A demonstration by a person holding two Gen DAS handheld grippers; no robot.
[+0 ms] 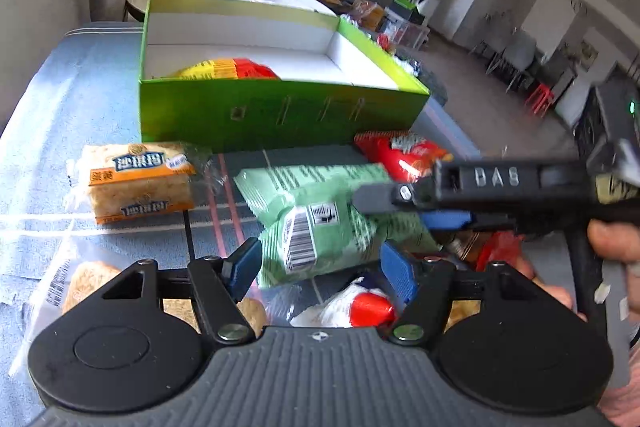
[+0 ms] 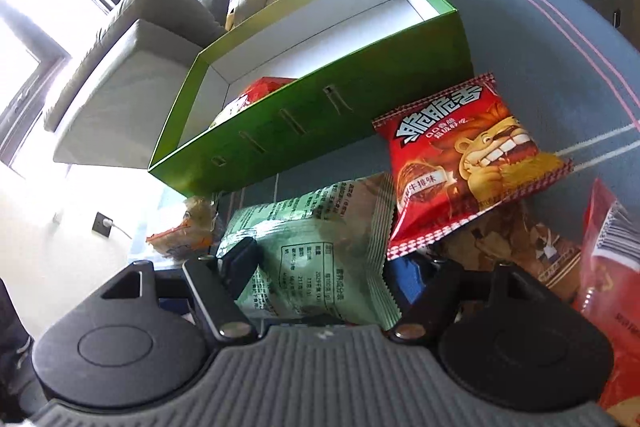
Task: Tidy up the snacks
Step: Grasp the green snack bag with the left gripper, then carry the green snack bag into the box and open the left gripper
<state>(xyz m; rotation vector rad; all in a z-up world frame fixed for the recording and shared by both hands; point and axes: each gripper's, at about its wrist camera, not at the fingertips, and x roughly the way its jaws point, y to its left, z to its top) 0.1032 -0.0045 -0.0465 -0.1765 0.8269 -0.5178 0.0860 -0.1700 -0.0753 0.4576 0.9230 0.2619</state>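
Left of the pale green foil snack packet (image 1: 320, 215) the left claw (image 1: 320, 267) stood partly open, holding nothing; the right claw (image 2: 320, 267) straddled that packet wide, seemingly to lift it into the open green cardboard box (image 1: 280, 115) behind.

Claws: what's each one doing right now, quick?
Left claw: open, green packet between its fingers.
Right claw: around the green packet; grip cannot be told.
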